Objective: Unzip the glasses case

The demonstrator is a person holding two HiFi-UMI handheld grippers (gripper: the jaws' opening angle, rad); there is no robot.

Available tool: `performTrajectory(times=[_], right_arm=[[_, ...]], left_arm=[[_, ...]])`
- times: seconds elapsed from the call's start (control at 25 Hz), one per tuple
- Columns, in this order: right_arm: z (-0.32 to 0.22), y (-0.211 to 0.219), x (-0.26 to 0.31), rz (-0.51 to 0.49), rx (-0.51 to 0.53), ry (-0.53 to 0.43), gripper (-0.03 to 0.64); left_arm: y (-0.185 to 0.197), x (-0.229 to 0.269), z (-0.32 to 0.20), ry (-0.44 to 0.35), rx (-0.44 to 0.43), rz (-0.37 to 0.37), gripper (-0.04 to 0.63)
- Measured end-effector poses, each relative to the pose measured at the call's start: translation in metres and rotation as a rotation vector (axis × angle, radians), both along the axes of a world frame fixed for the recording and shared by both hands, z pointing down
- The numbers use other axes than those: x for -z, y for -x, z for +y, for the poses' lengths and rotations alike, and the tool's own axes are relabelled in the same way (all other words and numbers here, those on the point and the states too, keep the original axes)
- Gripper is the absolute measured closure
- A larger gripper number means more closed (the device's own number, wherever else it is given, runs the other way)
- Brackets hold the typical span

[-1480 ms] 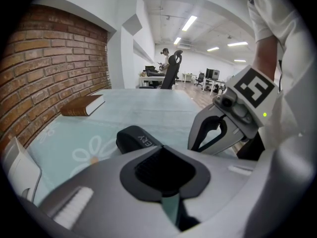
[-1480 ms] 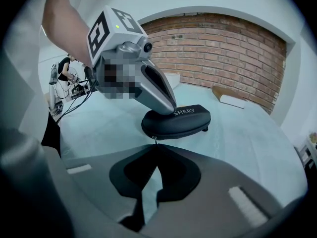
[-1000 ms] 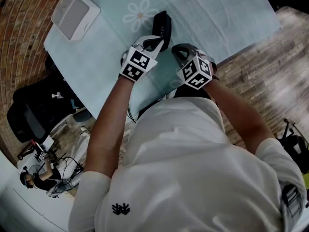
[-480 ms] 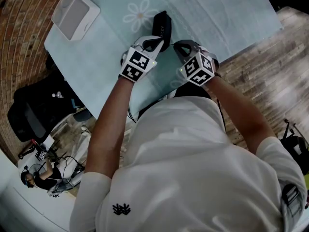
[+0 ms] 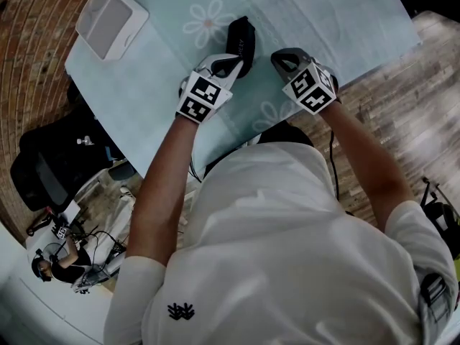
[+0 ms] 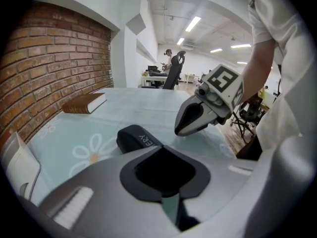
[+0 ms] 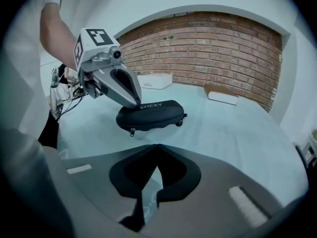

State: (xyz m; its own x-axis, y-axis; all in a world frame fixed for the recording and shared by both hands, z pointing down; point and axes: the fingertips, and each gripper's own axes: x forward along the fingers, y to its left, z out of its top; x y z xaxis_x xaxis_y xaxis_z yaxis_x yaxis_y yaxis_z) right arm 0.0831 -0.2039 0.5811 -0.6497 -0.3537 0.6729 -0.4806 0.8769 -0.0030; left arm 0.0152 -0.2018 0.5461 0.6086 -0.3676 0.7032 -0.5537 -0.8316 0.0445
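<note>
The black zipped glasses case [image 5: 241,38] lies on the light blue daisy tablecloth [image 5: 323,13]. In the right gripper view the case [image 7: 153,114] shows white lettering, with a zip pull [image 7: 132,132] hanging at its near left end. My left gripper [image 5: 231,63] is shut, and its tip [image 7: 131,100] rests on the near left end of the case. My right gripper [image 5: 284,56] hangs to the right of the case, apart from it, shut with nothing held. From the left gripper view the case [image 6: 137,138] lies just beyond my jaws, and the right gripper [image 6: 190,123] hovers over the cloth.
A white tray [image 5: 109,20] sits at the table's far left corner. A brown book [image 6: 85,102] lies by the brick wall. The table's near edge [image 5: 215,131] runs just in front of the person's body. A black chair and bags stand on the floor at the left.
My right gripper has moved to the right and a little farther out, away from the left gripper and the case. The left gripper and the case have stayed put.
</note>
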Motion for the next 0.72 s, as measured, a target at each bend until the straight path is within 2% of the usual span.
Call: performTrajectory(times=[0.12, 0.24, 0.72], right_arm=[[0.014, 0.020, 0.002, -0.028, 0.072, -0.006, 0.615], [0.032, 0.041, -0.002, -0.049, 0.112, 0.028, 0.568], [0.025, 0.062, -0.017, 0.033, 0.121, 0.086, 0.554]], left_arm=[[0.001, 0.000, 0.000, 0.005, 0.002, 0.003, 0.540], [0.002, 0.000, 0.000, 0.010, 0.000, 0.009, 0.540], [0.008, -0.003, -0.004, 0.006, 0.019, 0.053, 0.540]])
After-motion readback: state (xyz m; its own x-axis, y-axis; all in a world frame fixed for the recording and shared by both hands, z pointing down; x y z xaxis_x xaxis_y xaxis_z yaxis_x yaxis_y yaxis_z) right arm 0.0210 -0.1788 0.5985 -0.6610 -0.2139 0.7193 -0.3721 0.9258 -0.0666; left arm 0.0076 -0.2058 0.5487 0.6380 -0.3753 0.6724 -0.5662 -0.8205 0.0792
